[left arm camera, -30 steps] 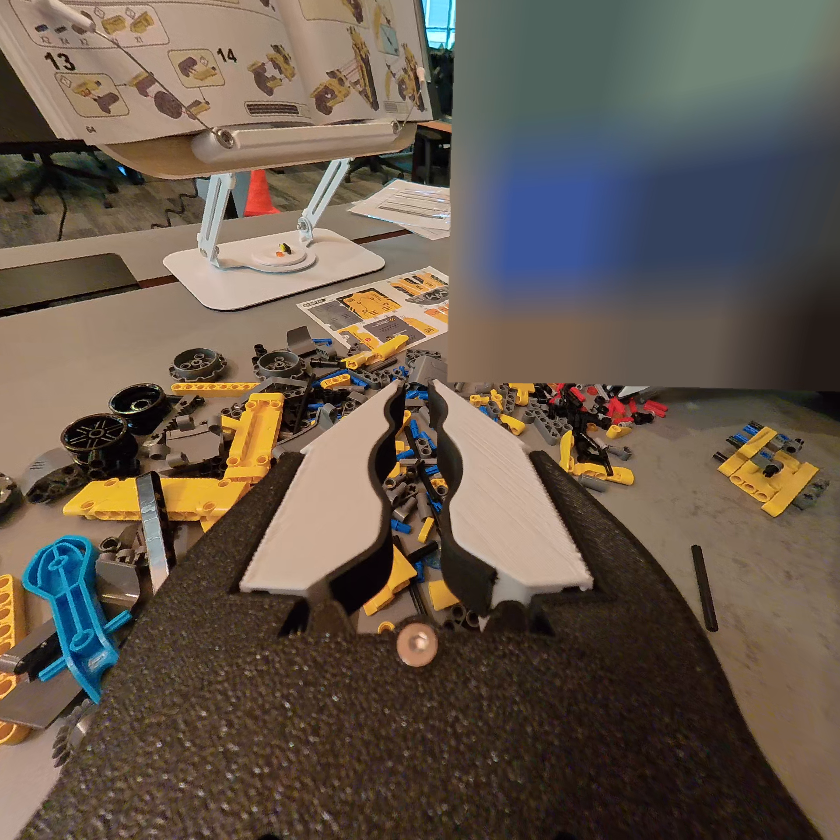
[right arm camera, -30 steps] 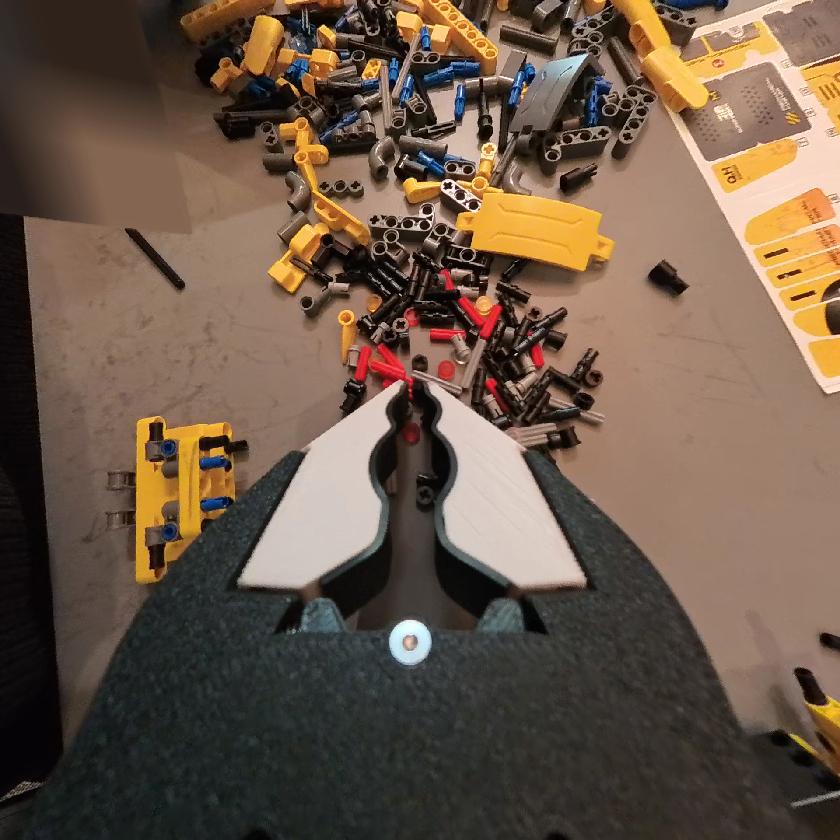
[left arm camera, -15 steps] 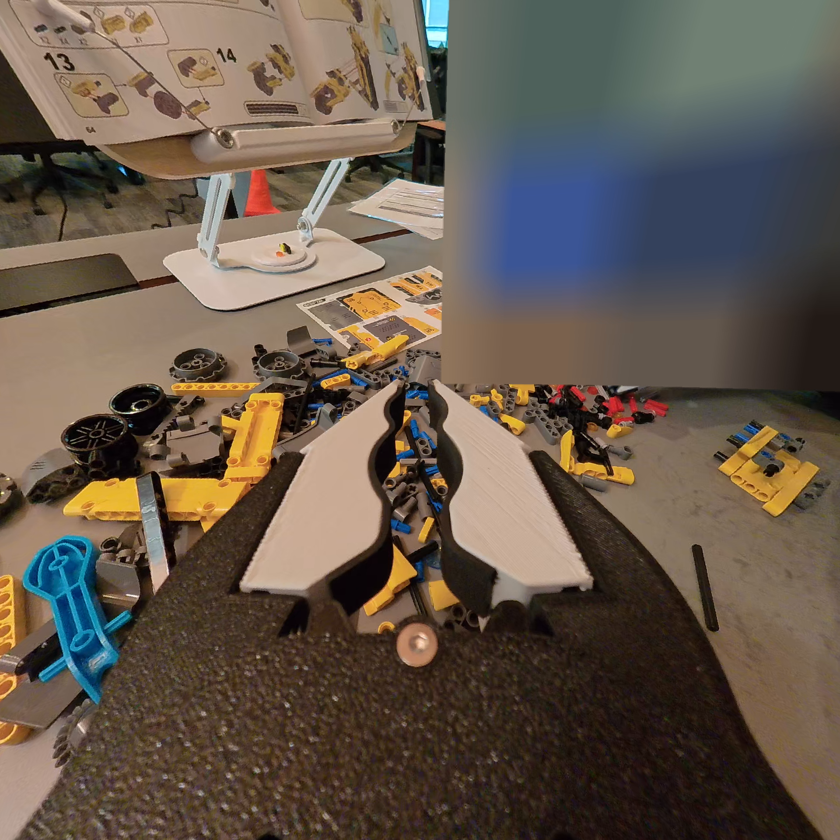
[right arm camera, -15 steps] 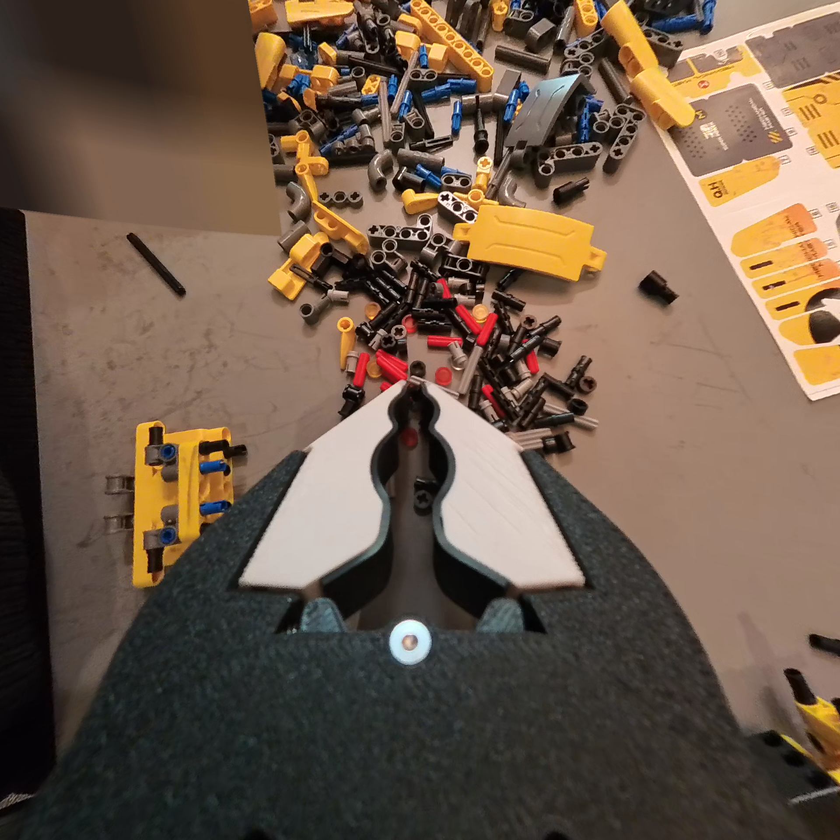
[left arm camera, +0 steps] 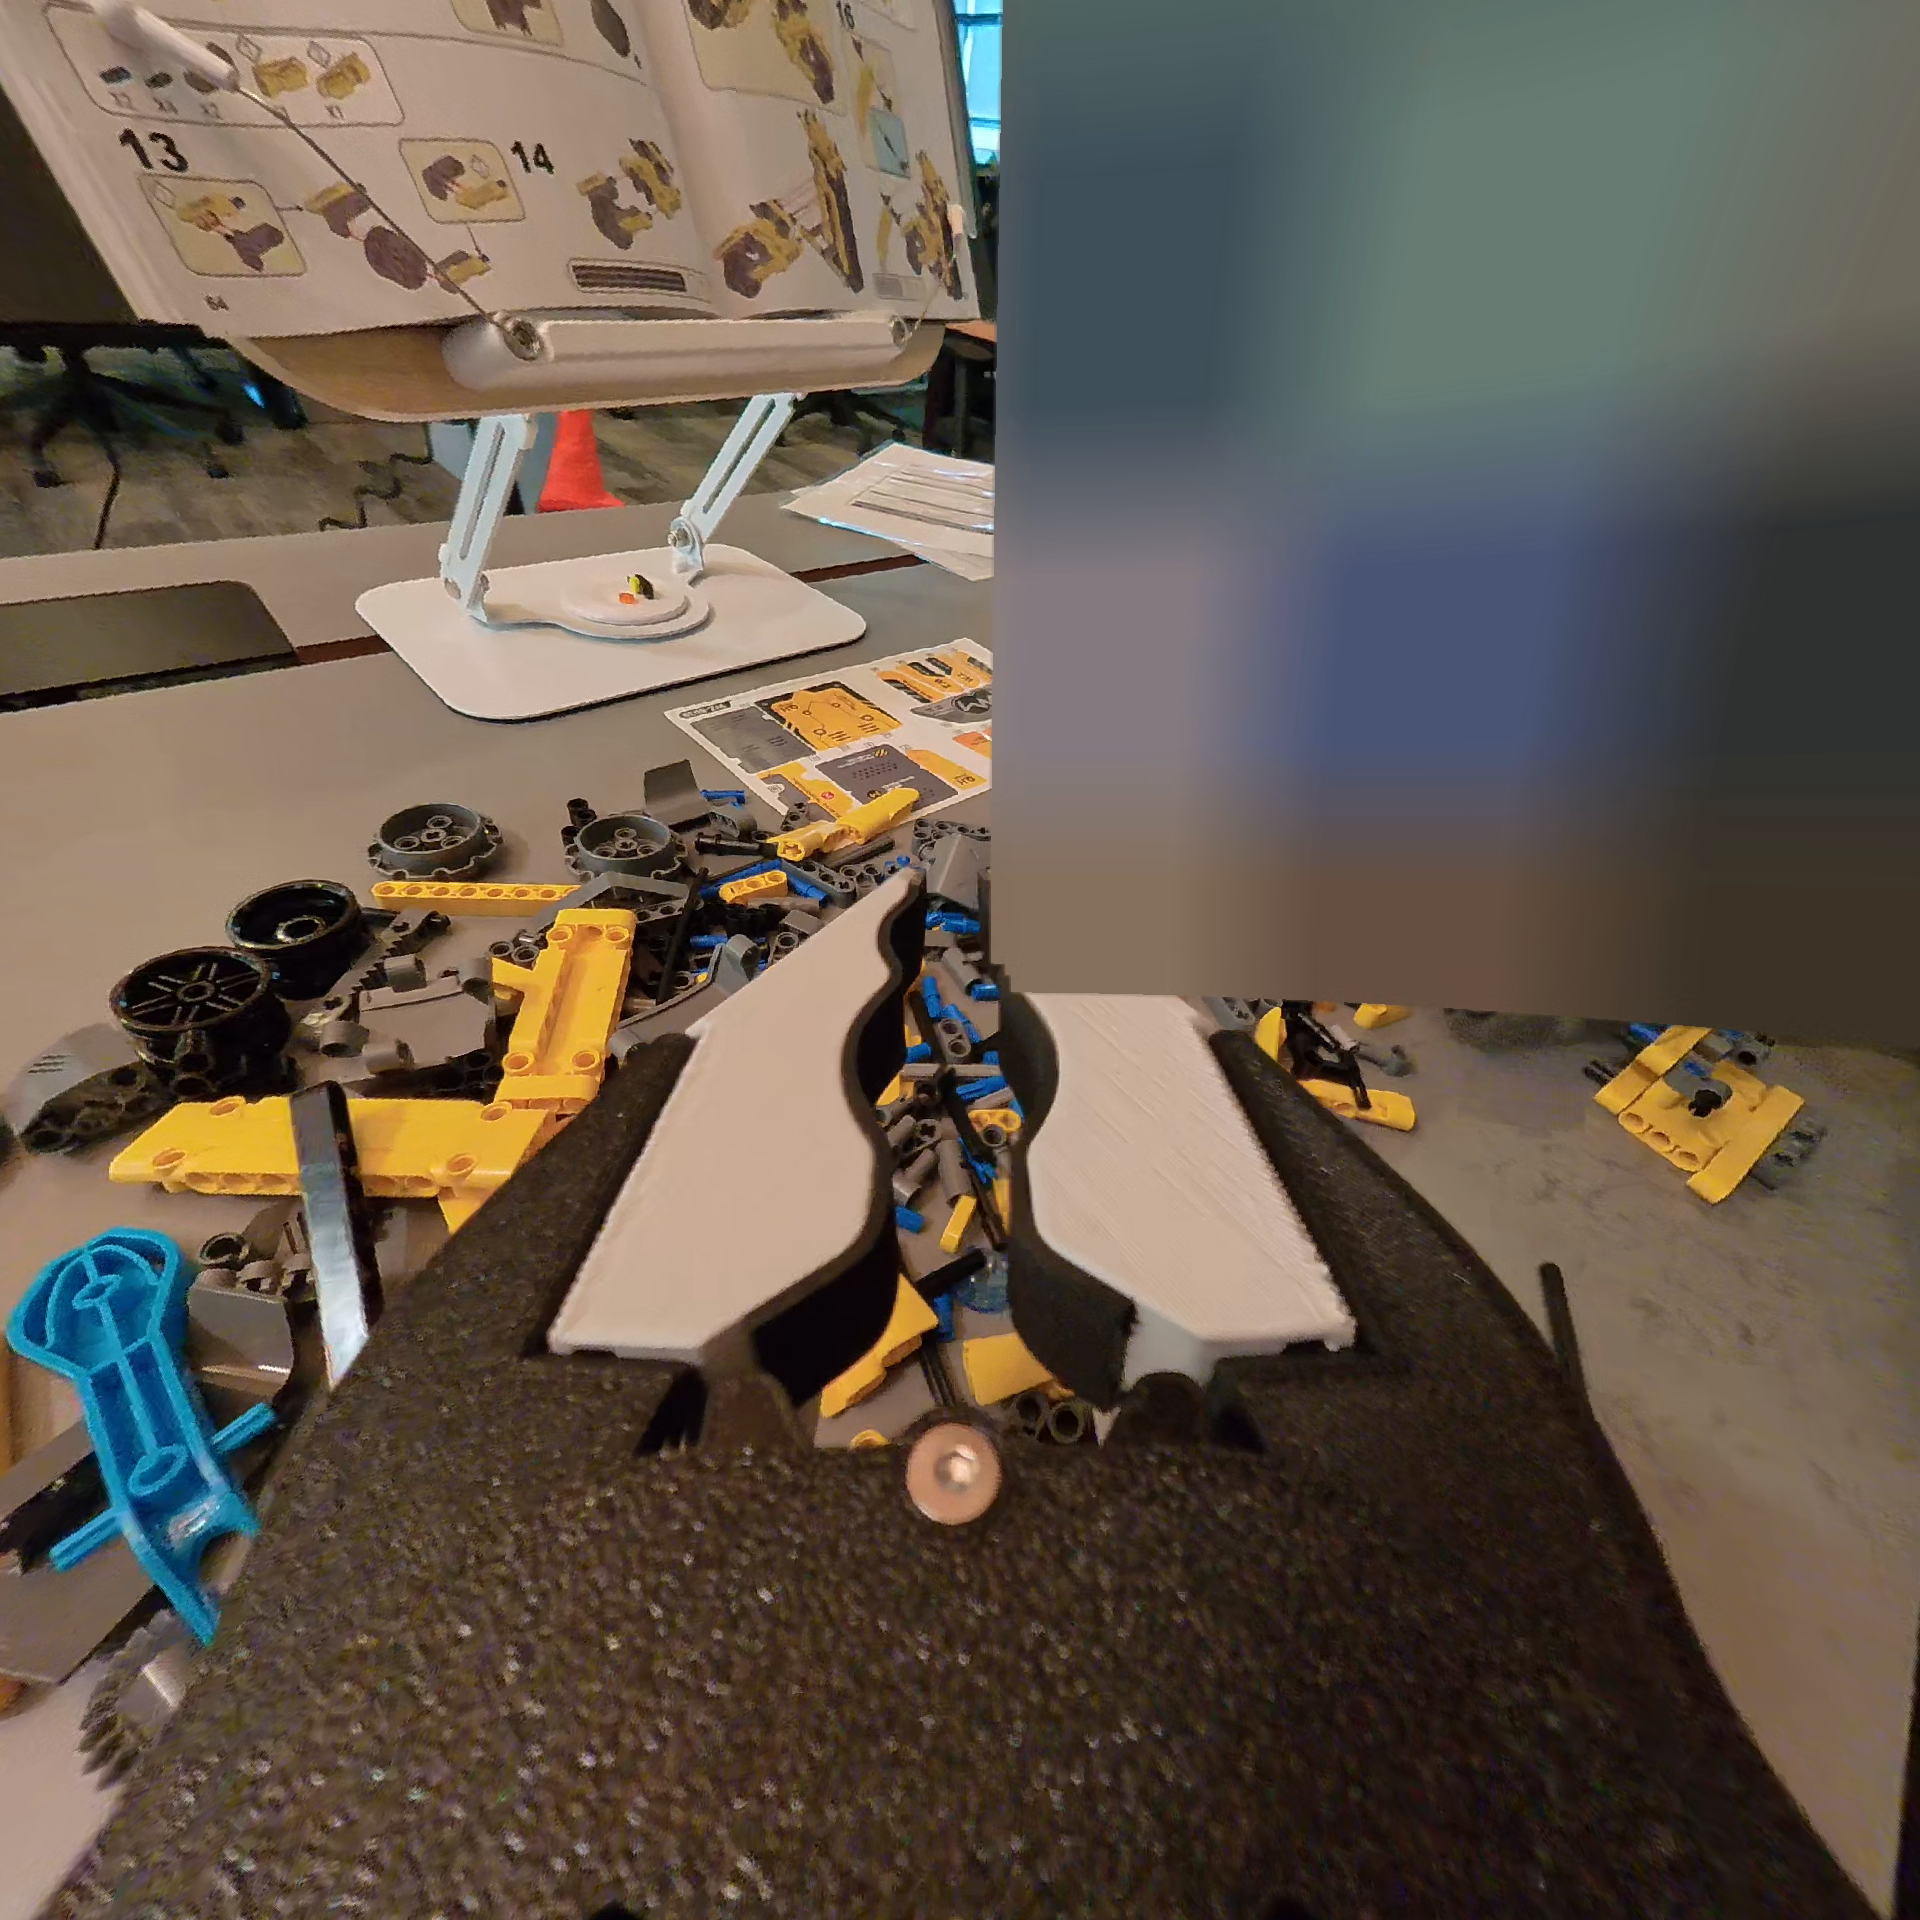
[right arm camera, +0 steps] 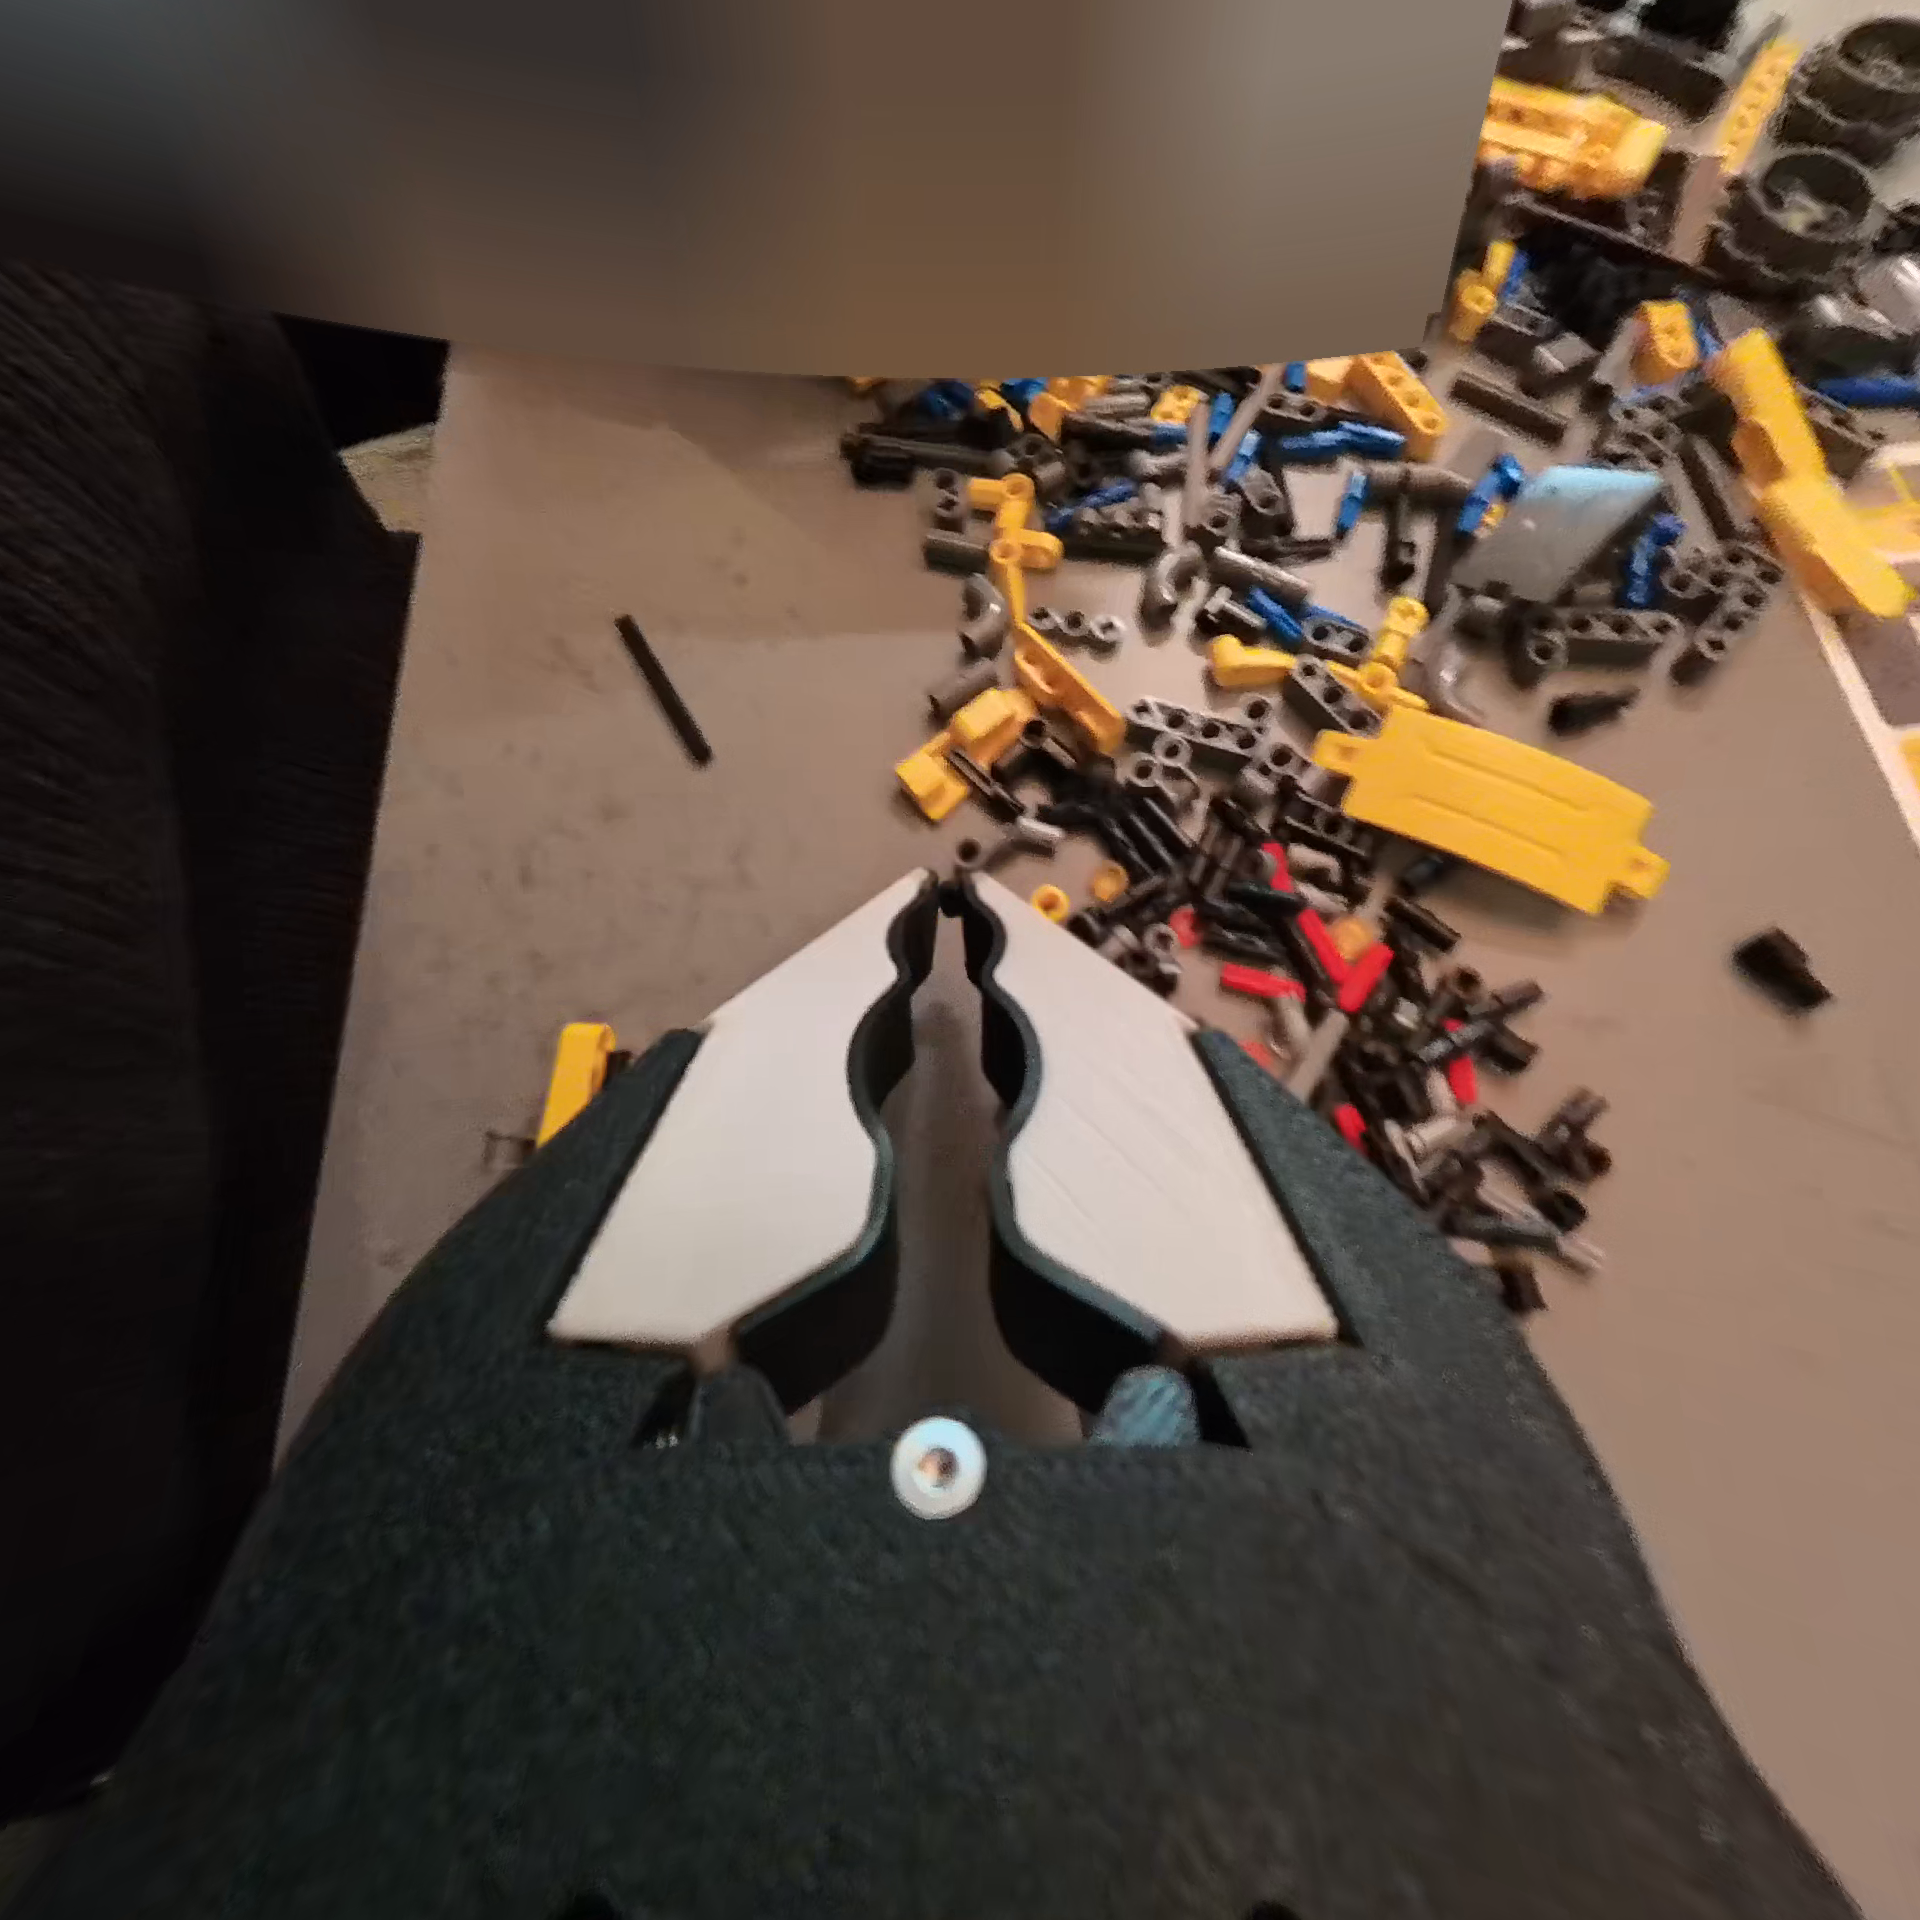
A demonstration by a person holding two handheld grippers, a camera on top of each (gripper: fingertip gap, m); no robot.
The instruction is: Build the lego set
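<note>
My right gripper (right arm camera: 951,894) is shut, with a small black pin (right arm camera: 964,858) pinched at its tips. It hangs above bare grey table, just left of a pile of black, red and grey pins (right arm camera: 1351,987). A yellow sub-assembly with blue pins (left arm camera: 1704,1117) lies on the table; only its edge (right arm camera: 577,1070) shows beside the right gripper. My left gripper (left arm camera: 966,904) is empty, its jaws a narrow gap apart, above a heap of yellow, grey and blue building parts (left arm camera: 935,1101). Its right fingertip is hidden by a blurred patch.
An open instruction booklet (left arm camera: 499,187) rests on a white stand (left arm camera: 613,634) at the back. Nearby are a sticker sheet (left arm camera: 842,743), black wheels (left arm camera: 197,997), a blue tool (left arm camera: 125,1382), a yellow curved panel (right arm camera: 1486,800) and a loose black axle (right arm camera: 662,688). Dark fabric (right arm camera: 156,831) borders the table's left edge. My hands' fingertips stand some 20 centimeters from each other. My right gripper is the nearer one to the loose black axle (right arm camera: 662,688): about 10 centimeters, against 20 centimeters. Seen from the left wrist view (left arm camera: 1572,1348) as well.
My right gripper has closed its tips on a black pin, risen and moved left off the pin pile. My left gripper has stayed almost still.
</note>
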